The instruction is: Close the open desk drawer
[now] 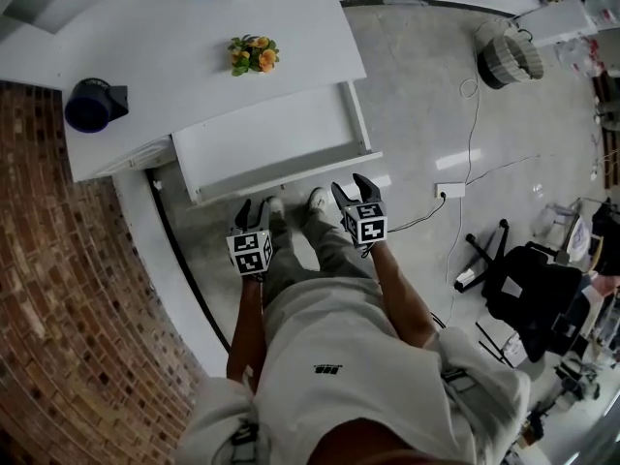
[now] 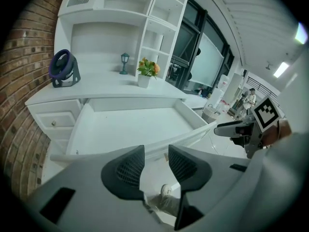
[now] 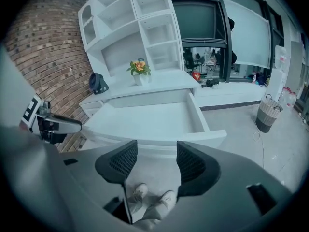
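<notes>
Open desk drawer [image 1: 266,143] before closing. The drawer stands pulled out from under the front edge of the white desk [image 1: 194,56], its front panel [image 1: 291,174] facing the person and its floor bare.

The left gripper [image 1: 256,211] and right gripper [image 1: 354,192] are held side by side just short of that panel, one toward each half of it. This placement looks suited to an even, square push. In each gripper view the two jaws stand apart with nothing between them; only the person's shoes and the floor show through the gap. Neither gripper touches the drawer.

On the desk top, the flower pot [image 1: 254,54] sits near the front edge above the drawer and the fan [image 1: 94,103] at the left end by the brick wall [image 1: 48,260] — both clear of the drawer's travel.

Not visible: the drawer's rear end under the desk top, its runners, and any handle on the panel's outer face.
</notes>
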Motion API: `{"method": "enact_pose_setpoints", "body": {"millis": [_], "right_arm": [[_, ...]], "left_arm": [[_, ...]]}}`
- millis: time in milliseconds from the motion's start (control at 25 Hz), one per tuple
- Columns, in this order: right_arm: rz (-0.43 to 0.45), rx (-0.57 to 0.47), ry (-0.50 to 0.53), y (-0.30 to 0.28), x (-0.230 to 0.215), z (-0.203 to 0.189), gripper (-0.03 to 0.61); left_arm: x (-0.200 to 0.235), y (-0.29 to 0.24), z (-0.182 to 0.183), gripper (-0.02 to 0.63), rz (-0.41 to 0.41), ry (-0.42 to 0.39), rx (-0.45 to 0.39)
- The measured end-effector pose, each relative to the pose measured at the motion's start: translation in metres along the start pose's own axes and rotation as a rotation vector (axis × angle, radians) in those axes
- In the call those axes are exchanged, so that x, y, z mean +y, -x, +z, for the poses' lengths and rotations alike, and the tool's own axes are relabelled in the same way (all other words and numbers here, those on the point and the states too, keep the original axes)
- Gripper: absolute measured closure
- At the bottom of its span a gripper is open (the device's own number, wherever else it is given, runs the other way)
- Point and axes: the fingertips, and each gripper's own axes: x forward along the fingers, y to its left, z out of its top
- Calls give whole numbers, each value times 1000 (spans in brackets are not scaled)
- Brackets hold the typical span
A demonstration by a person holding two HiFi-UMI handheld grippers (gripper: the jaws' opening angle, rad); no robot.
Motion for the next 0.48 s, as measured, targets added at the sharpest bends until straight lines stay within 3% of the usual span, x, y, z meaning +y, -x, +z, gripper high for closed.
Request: {"method": "enact_pose_setpoints", "body": {"millis": [480], "right_arm": [[45, 42, 8, -30, -7, -3, 310]], "left_arm": [[25, -23, -20, 410, 108, 142, 9]]}}
